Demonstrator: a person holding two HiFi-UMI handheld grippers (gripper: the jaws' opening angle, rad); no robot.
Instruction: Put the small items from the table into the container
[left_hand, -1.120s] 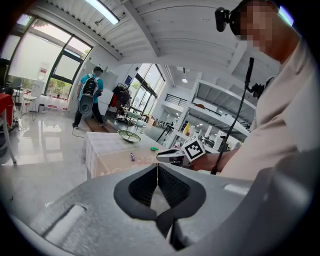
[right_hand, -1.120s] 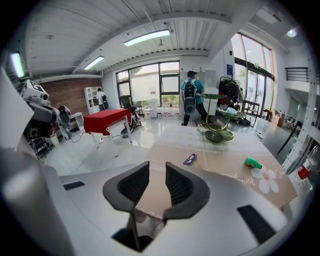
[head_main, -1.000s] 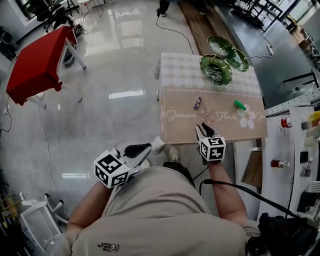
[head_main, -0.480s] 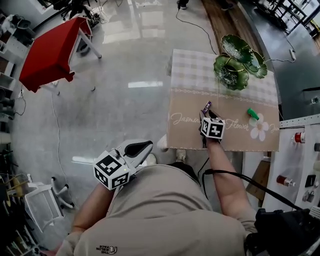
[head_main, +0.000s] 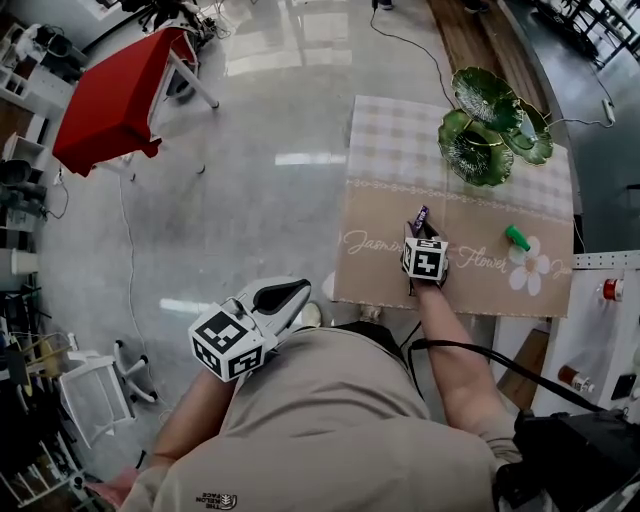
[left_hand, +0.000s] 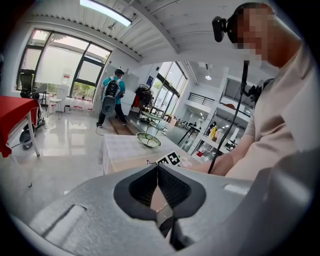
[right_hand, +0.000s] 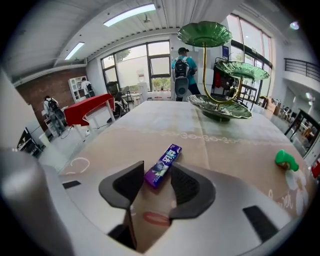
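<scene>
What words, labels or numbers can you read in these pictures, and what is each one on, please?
"Jasm" and "Flower": script on the tablecloth; the letters between them are hidden.
Packet: white print on purple, too blurred to read.
Shirt: a small print near the hem, too small to read.
No numbers or signs can be read.

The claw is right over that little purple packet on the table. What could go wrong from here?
The right gripper is opening its jaws with only the near end of the purple packet between them, and it lies slanted: a pinch there might let it swivel or slip out. It lies flat on the tablecloth, so the jaws could snag or bunch the cloth. The shallow green leaf dishes may let it slide off.
</scene>
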